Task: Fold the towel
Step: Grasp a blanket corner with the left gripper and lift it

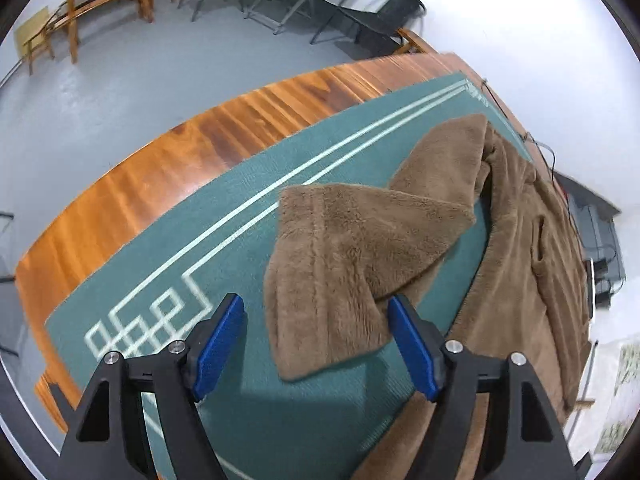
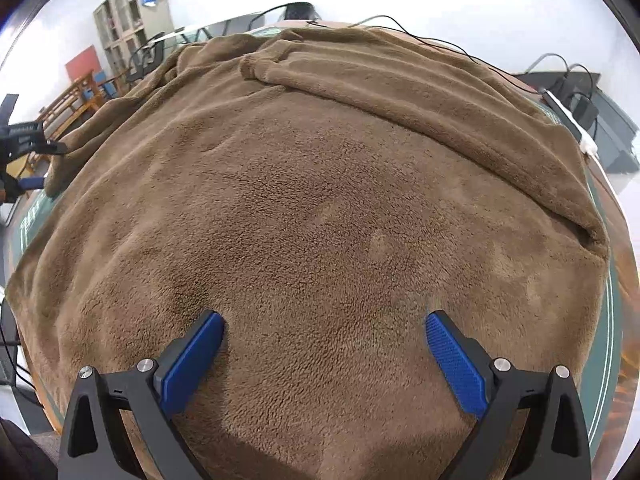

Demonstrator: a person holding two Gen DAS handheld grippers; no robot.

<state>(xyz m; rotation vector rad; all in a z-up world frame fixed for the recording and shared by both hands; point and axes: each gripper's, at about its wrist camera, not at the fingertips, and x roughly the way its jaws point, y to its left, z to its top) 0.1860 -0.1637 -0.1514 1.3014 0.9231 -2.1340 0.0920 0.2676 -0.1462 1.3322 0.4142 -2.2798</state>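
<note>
The brown towel [image 2: 320, 208] lies spread over the green mat [image 1: 224, 240] on the wooden worktop [image 1: 160, 168], covering most of the mat. One corner of the towel [image 1: 344, 264] is flipped back onto bare mat, and a long ridge of bunched cloth runs along the towel's far side. The left hand-held gripper [image 1: 316, 320] hovers over that flipped corner, its blue fingers [image 1: 218, 344] spread wide with nothing between them. The right hand-held gripper [image 2: 324, 332] sits low over the towel's flat middle, also released, its fingers [image 2: 456, 364] apart and down at the pile, gripping none of it.
</note>
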